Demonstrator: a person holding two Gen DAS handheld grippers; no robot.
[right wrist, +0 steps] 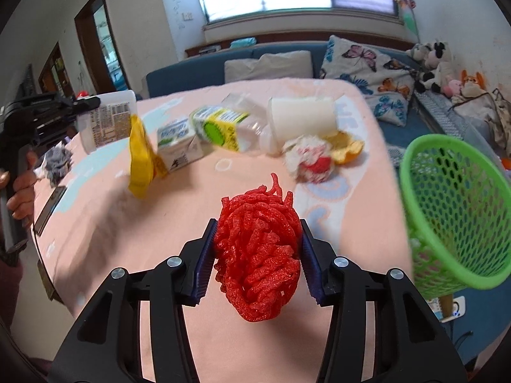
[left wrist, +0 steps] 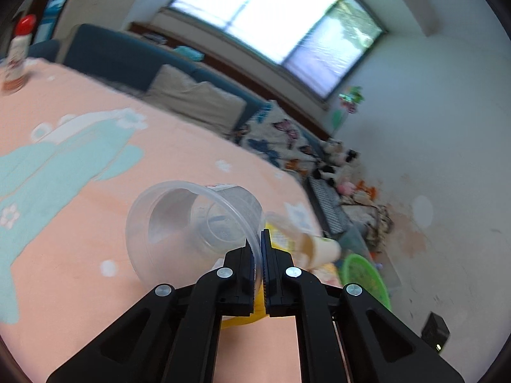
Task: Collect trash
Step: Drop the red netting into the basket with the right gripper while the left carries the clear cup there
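Observation:
My left gripper [left wrist: 258, 242] is shut on the rim of a clear plastic container [left wrist: 191, 223], held above the pink table [left wrist: 95, 255]; the container [right wrist: 105, 121] also shows at the far left of the right wrist view. My right gripper [right wrist: 258, 249] is shut on a red foam net [right wrist: 258, 249], held over the pink table [right wrist: 127, 239]. A green mesh basket [right wrist: 453, 210] stands at the table's right edge; it also shows in the left wrist view [left wrist: 364, 271]. On the table lie a yellow wrapper [right wrist: 140, 162], a milk carton [right wrist: 179, 146], a green-labelled carton [right wrist: 217, 127], a white cup [right wrist: 303, 118], a crumpled wrapper [right wrist: 309, 159] and orange peel [right wrist: 348, 150].
A blue sofa [right wrist: 198, 73] with pillows and soft toys stands behind the table. A red-capped bottle [left wrist: 17, 57] stands at the table's far left. A grey crumpled wad [right wrist: 56, 162] and a dark phone [right wrist: 49, 207] lie near the left edge. A person's hand [right wrist: 19, 188] holds the left gripper.

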